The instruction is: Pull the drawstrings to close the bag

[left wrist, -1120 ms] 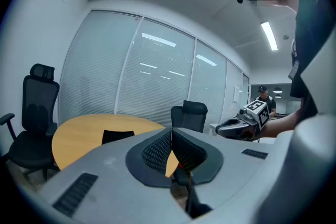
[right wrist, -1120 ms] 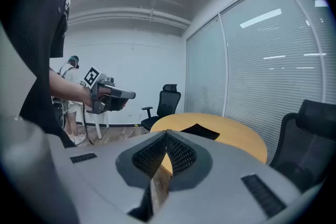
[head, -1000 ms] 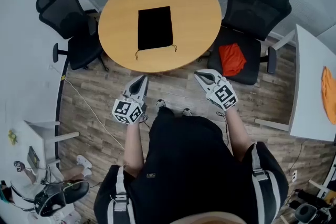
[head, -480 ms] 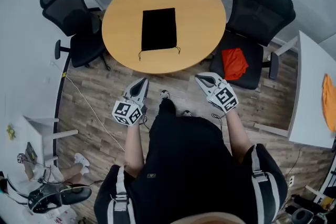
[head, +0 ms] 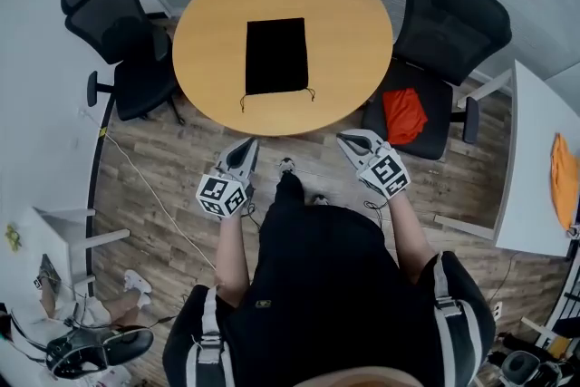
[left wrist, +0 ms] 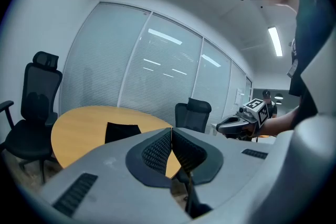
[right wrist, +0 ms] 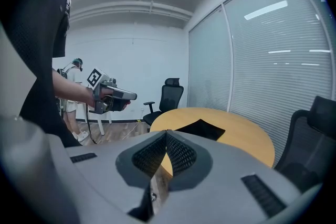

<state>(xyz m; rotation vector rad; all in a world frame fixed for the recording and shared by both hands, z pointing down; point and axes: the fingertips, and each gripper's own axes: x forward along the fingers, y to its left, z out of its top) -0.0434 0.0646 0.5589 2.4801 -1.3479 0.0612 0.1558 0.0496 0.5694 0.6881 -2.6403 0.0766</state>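
A black drawstring bag (head: 276,55) lies flat in the middle of the round wooden table (head: 353,4), its mouth toward me with two cord ends (head: 311,92) trailing near the front edge. The bag also shows in the left gripper view (left wrist: 122,131) and the right gripper view (right wrist: 201,129). My left gripper (head: 249,143) is shut and empty, held over the floor short of the table. My right gripper (head: 344,139) is likewise shut and empty, level with the left one. Neither touches the bag.
Black office chairs stand at the table's left (head: 122,41) and right (head: 449,23); the right one holds a red cloth (head: 403,113). A white table (head: 539,168) with an orange cloth (head: 564,181) is at far right. Another person with grippers (right wrist: 79,92) stands beyond.
The view has shifted slightly, with the table a little nearer. Both grippers stay shut and in much the same place before me.
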